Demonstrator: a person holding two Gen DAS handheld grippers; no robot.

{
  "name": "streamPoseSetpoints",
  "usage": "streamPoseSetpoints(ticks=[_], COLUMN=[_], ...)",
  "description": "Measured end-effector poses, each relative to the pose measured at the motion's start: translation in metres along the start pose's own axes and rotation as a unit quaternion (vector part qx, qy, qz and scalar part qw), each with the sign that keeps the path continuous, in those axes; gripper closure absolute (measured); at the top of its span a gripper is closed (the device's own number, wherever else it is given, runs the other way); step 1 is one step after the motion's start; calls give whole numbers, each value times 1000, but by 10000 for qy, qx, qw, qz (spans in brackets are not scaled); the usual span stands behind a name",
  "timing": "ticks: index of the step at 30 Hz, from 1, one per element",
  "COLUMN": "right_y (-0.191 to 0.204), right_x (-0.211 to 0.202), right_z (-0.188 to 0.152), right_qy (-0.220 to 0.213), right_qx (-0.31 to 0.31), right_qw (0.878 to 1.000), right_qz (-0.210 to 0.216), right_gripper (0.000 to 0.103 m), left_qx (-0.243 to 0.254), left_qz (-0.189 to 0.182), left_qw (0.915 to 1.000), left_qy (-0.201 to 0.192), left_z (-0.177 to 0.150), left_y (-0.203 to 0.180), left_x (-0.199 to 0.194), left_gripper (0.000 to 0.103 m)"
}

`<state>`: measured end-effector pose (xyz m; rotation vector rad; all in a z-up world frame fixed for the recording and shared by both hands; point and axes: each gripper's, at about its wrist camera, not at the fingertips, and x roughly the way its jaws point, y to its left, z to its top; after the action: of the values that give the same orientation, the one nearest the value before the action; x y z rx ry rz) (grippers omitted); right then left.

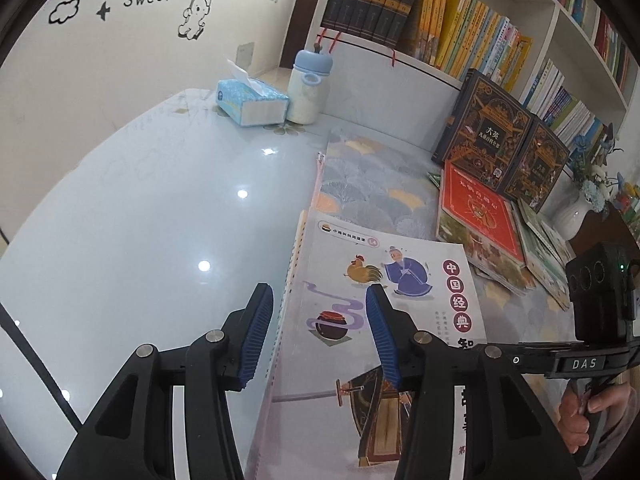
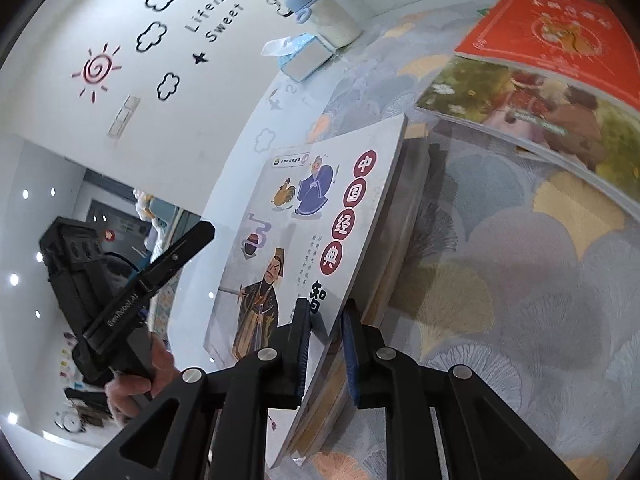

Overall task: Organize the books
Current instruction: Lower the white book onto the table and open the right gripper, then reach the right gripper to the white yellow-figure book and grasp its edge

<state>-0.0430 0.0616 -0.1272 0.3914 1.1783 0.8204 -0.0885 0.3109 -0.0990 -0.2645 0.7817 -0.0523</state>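
A stack of thin white picture books (image 1: 360, 280) with cartoon figures on the top cover lies on a patterned mat (image 1: 372, 176). My left gripper (image 1: 320, 332) hangs over the stack's left spine edge. Its jaws are apart: one finger is beyond the edge, the other above the cover, and neither pad presses on it. In the right wrist view the same stack (image 2: 304, 216) has its near right edge lifted. My right gripper (image 2: 326, 344) is shut on that edge, a pad against each face.
A red book (image 1: 480, 216) tops a loose pile of picture books at the right, in front of two dark ornate boxed volumes (image 1: 488, 128). A tissue box (image 1: 252, 100) and a blue-capped bottle (image 1: 310, 84) stand at the back. Shelves of books (image 1: 460, 32) and a white vase (image 1: 576, 212) are nearby.
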Motion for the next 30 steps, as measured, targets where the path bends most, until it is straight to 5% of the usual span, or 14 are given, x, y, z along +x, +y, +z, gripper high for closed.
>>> streamPoseSetpoints(ticks=[6,8,9,10,14,20,30], right_y=[7,2,-3,-6,-35,-101,-214], right_x=[-18,-30,-40,-47,-82,-149,-280], right_z=[-7,-9,-10,-10,-18,-35,-89], right_qy=[-180,-295,-391,-484,-733,-1220,-2168], right_qx=[-389,-324,-246,-204,28,874,1949], right_qw=[9981,9984,9984,9981,9961,9866,9516], right_qz=[-433,-347,-319,-329,-497,-639,-971], right_gripper=[82,64,47,43,43,43,43], left_qx=[52,73,114,168,420,895,1591], left_qz=[212,225,209,201,235,-239,-837], left_qw=[9996,9995,9995,9995,9987,9957,9792], left_qy=[-182,-215,-199,-176,-142,71,938], left_z=[-1,-1,-1,-1,-2,-19,-77], left_y=[-13,-20,-27,-35,-70,-146,-268], left_x=[-15,-18,-18,-18,-14,3,59], left_gripper=[53,52,52,52,45,43,43])
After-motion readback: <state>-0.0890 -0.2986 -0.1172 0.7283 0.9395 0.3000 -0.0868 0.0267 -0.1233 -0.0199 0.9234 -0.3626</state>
